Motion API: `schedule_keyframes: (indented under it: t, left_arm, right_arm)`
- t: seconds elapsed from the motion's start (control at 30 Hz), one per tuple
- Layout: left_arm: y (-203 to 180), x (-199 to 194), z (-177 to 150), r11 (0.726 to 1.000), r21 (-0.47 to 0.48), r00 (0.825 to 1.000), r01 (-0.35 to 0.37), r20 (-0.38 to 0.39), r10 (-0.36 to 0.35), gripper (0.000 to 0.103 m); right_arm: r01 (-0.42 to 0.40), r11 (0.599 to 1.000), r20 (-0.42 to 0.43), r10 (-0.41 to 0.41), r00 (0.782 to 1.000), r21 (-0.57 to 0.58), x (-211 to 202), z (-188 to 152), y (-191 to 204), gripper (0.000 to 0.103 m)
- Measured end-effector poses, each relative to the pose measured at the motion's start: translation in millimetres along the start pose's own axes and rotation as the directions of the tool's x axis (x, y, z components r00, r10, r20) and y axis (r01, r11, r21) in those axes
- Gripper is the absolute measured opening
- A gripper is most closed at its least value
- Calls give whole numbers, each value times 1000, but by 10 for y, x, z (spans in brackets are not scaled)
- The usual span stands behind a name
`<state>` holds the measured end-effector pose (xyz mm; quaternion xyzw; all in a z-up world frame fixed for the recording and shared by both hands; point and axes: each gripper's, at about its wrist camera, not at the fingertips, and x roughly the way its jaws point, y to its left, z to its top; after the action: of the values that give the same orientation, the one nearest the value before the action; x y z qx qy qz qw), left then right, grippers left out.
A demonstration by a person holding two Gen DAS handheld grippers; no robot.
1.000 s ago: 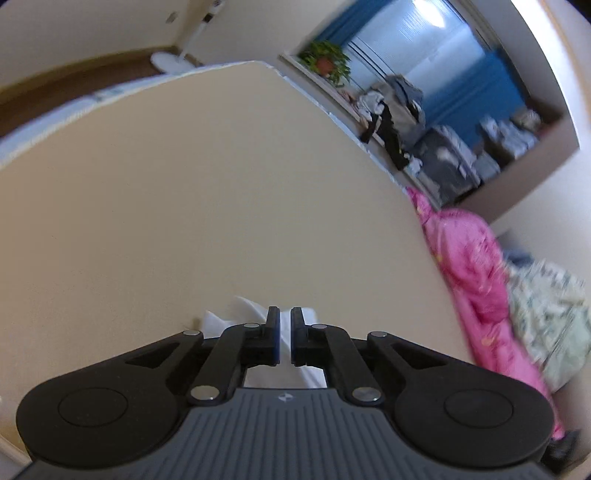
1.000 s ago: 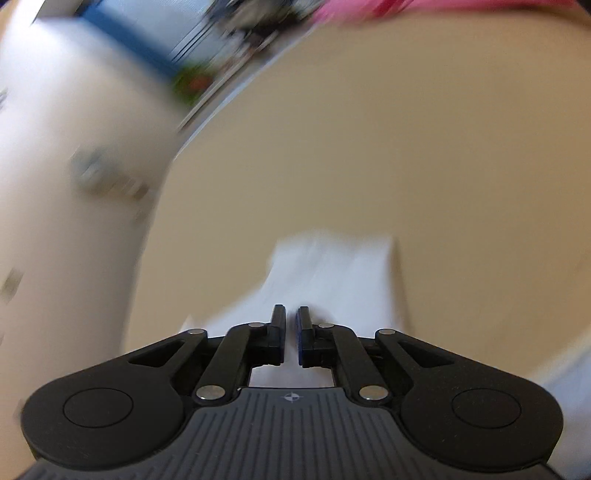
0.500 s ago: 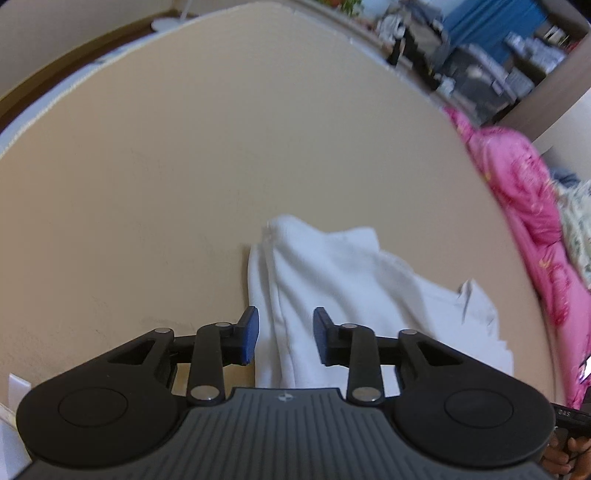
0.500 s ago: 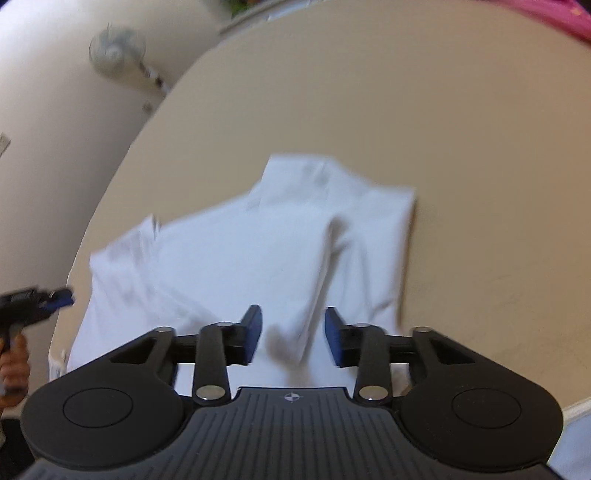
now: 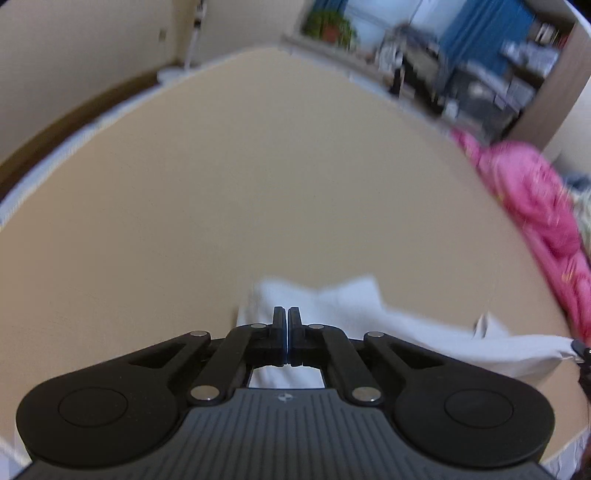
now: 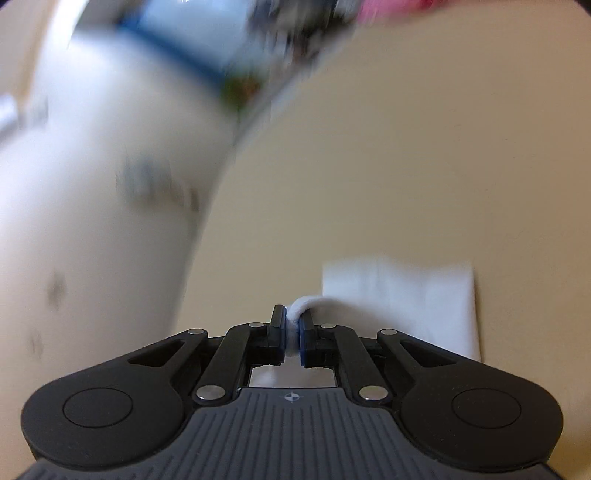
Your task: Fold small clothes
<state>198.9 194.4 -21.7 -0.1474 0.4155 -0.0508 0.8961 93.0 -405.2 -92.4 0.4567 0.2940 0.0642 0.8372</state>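
Half a sec ago both sets of fingers stood apart over the white garment (image 5: 332, 306); now both are clamped. Left gripper (image 5: 287, 325): fingers fully together at lower centre of its frame, w/ white cloth right behind and under them. Can't tell if any fabric is caught between them. Right gripper (image 6: 291, 328): jaws closing, a small roll of white fabric is pinched between the fingers (image 6: 306, 332), curling up out of the gap. Rest of the garment lies flat to the right of the tips in the right wrist view.

Judgement: both edges look secured, so the next fold can prob start, i.e. lift and carry over.

Surface: a wide tan bed top (image 5: 258, 177), bare apart from the garment. Room: pink bedding (image 5: 532, 199) at right edge, blue curtain (image 5: 476, 29) and potted plant (image 5: 328, 26) along the top, cream wall (image 5: 92, 48) upper left. Right view heavily blurred.
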Motion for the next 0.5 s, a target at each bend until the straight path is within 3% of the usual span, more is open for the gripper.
schedule_keyframes:
  t: [0.03, 0.1, 0.17, 0.23, 0.27, 0.3, 0.4, 0.5]
  left_arm:
    - [4, 16, 5, 1000, -9, 1000, 5, -4, -5, 0]
    - [18, 115, -22, 999, -31, 998, 22, -59, -24, 2]
    - [20, 199, -57, 999, -28, 994, 18, -103, -21, 7]
    - [29, 220, -56, 1000, -14, 994, 12, -105, -14, 14]
    - [56, 216, -48, 1000, -20, 995, 12, -103, -14, 21]
    - [83, 225, -37, 999, -32, 994, 12, -104, -15, 25]
    - [145, 305, 0, 998, -64, 992, 16, -121, -23, 30]
    - [101, 418, 16, 999, -46, 990, 3, -140, -9, 34]
  right_arm:
    - [23, 999, 48, -24, 999, 26, 13, 57, -42, 11]
    - [71, 996, 60, -73, 995, 46, 106, 119, -99, 11]
    - [127, 991, 43, -126, 991, -38, 202, 119, -31, 13]
    - [165, 973, 48, -159, 986, -161, 237, 92, 98, 30]
    - [178, 963, 66, -168, 984, -203, 218, 85, 150, 46]
    - [192, 954, 96, -174, 980, -230, 175, 92, 184, 52]
    - [205, 961, 163, -175, 971, -186, 39, 191, 104, 52]
    - [231, 959, 114, -214, 970, -164, 136, 229, -12, 53]
